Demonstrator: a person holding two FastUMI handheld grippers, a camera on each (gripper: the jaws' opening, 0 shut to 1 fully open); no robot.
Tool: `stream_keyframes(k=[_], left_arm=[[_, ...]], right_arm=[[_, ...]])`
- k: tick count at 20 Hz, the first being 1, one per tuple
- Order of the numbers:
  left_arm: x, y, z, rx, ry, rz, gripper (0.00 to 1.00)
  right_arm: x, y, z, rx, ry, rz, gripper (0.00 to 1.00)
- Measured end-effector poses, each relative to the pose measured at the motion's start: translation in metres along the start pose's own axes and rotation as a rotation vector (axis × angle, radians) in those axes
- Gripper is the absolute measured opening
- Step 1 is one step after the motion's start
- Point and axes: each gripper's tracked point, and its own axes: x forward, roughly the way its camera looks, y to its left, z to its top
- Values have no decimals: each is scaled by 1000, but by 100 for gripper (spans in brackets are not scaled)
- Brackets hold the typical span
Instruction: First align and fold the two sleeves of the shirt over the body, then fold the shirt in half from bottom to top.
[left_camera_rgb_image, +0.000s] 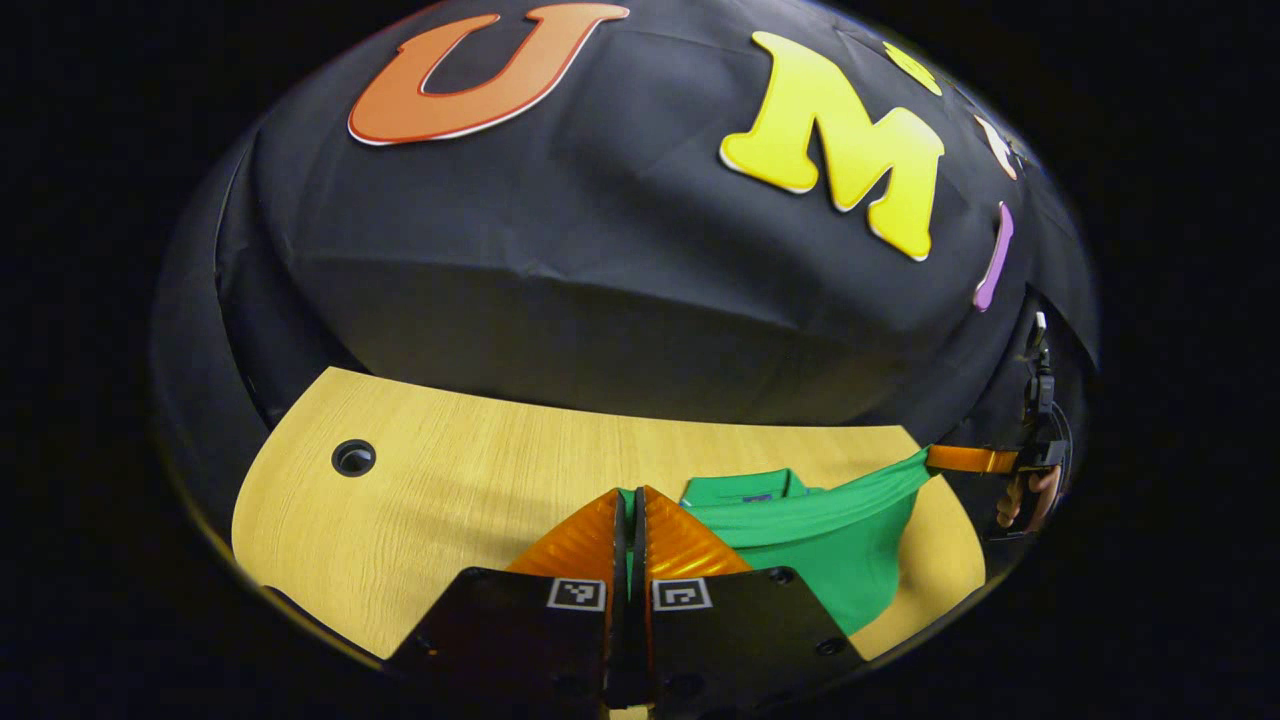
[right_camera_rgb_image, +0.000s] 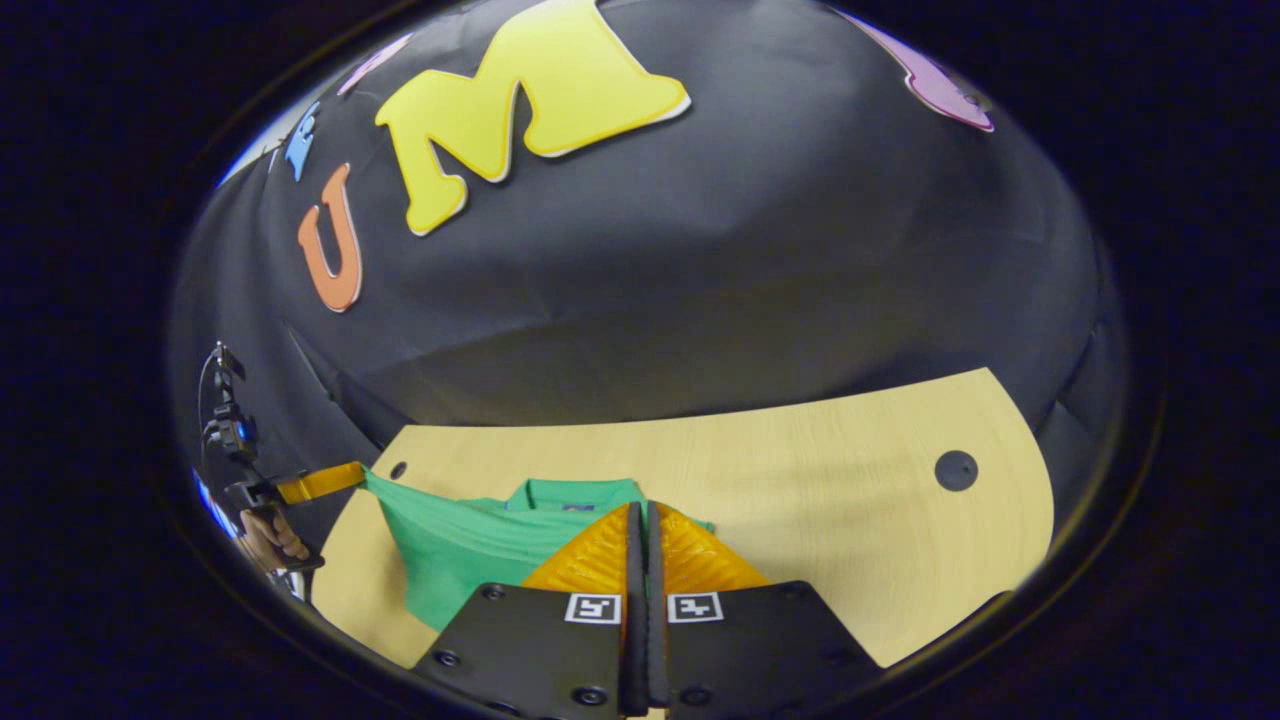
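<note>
Tools, left (left_camera_rgb_image: 630, 500) and right (right_camera_rgb_image: 641, 515), each pinch green shirt (left_camera_rgb_image: 840, 540) fabric above the table (left_camera_rgb_image: 450, 480).

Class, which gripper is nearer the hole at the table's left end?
Left. The left gripper grips the shirt beside that hole; the right gripper grips it farther along the table.

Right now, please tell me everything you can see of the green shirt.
The green shirt looks like soft knit fabric with a collar at the far end. It lies partly on the wooden table, but its near edge is lifted and stretched taut between the two grippers. The left gripper is shut on one end of that edge, the right gripper on the other, so the cloth hangs in folds from a tight band. Its lower part is hidden behind the fingers.
</note>
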Motion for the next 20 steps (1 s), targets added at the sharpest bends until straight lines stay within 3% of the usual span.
stream_keyframes(k=[6,7,8,15,17,18,20], left_arm=[[64,6,-24,44,-2,46,4],[71,7,-32,53,16,53,0],[77,10,-42,62,39,66,4],[92,25,-71,75,106,135,6],[89,27,-69,84,102,160,11],[86,26,-64,87,93,160,18],[78,24,-50,102,61,166,31]], right_arm=[[51,-8,-25,-105,26,-42,0],[58,-12,-26,-124,29,-59,0],[66,-18,-27,-146,28,-87,0],[86,-34,-41,-208,40,-175,3],[84,-33,-37,-216,22,-201,8],[80,-34,-33,-221,13,-213,7],[68,-33,-20,-238,-24,-242,36]])
